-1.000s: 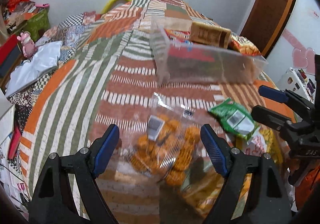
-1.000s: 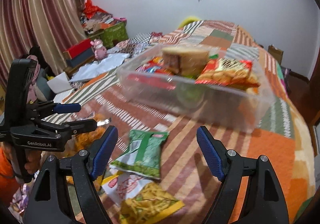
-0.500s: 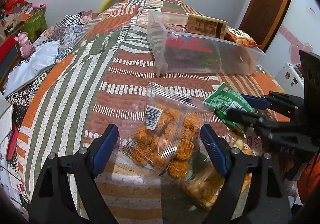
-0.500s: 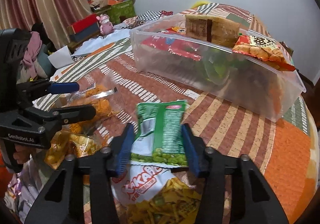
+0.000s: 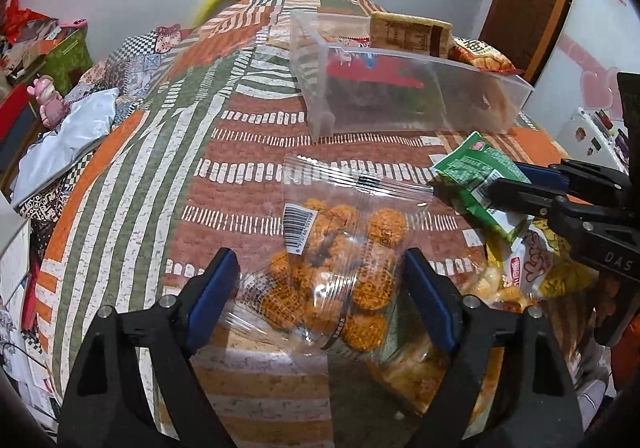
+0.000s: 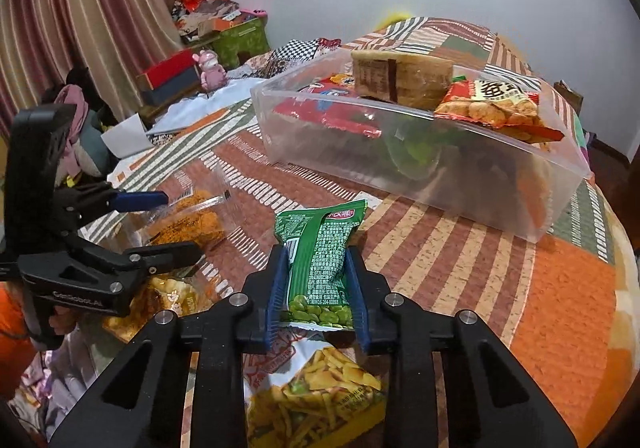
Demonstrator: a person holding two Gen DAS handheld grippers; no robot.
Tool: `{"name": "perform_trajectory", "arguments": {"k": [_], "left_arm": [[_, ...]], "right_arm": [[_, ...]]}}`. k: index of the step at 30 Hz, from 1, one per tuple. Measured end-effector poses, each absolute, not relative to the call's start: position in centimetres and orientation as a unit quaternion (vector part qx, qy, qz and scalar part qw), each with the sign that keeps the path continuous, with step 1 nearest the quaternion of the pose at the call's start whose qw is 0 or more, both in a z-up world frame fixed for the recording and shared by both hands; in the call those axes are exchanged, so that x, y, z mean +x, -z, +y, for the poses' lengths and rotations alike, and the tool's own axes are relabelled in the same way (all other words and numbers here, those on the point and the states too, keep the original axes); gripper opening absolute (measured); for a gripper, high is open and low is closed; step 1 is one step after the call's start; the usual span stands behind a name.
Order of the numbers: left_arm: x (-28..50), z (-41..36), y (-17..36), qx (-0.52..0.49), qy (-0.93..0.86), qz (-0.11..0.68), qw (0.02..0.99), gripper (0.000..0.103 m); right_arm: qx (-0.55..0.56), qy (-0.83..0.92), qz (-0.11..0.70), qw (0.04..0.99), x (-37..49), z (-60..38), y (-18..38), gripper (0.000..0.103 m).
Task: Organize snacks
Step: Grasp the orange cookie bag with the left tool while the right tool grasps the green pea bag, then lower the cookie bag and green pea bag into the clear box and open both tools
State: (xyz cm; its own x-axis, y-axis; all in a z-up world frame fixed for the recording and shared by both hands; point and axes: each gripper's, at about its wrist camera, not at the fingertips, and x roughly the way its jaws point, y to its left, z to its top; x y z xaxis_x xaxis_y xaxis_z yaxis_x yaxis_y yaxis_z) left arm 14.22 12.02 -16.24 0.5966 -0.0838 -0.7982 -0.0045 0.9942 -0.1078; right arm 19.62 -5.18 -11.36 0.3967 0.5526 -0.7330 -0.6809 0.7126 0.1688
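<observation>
A clear bag of round orange snacks [image 5: 340,260] lies on the patchwork quilt. My left gripper [image 5: 320,272] stands open astride its near end, pads apart from it; the same gripper [image 6: 180,224] shows at the left of the right wrist view. My right gripper [image 6: 318,260] has its jaws closing on a green pea packet [image 6: 320,248], and the blue pads press both its sides. That packet [image 5: 476,176] sticks out of the right gripper [image 5: 492,184] in the left wrist view. Behind stands a clear plastic bin [image 6: 440,176] [image 5: 400,108] holding several snack packs.
A yellow chips bag [image 6: 320,400] [image 5: 552,268] lies under the green packet. Another clear bag of pale snacks [image 6: 172,296] sits beneath the left gripper. Boxes and a pink toy [image 6: 210,68] crowd the floor left of the bed. A wooden door [image 5: 532,0] is far right.
My right gripper went from wide open to shut on the green pea packet, which now stands up off the quilt. The left gripper stayed open over the orange snack bag.
</observation>
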Motion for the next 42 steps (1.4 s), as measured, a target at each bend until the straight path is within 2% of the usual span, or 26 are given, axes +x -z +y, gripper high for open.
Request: {"name": "perform_trajectory", "arguments": {"k": [12,26,42], "left_arm": [[13.3,11.6,15.2,-0.034,0.019,0.424,0.905,0.065],[12.8,12.3,10.3,-0.055,0.008,0.363,0.930,0.064],[18.7,12.1,6.9,-0.087,0.035,0.308,0.947,0.064]], "right_arm": [[-0.057,-0.367,0.391,0.842,19.6,-6.4,10.0,0.025],[-0.038,-0.353,0.349,0.867,19.9,-8.0,6.7,0.025],[-0.024,-0.331,0.301,0.894,22.9,-9.2,4.0,0.025]]}}
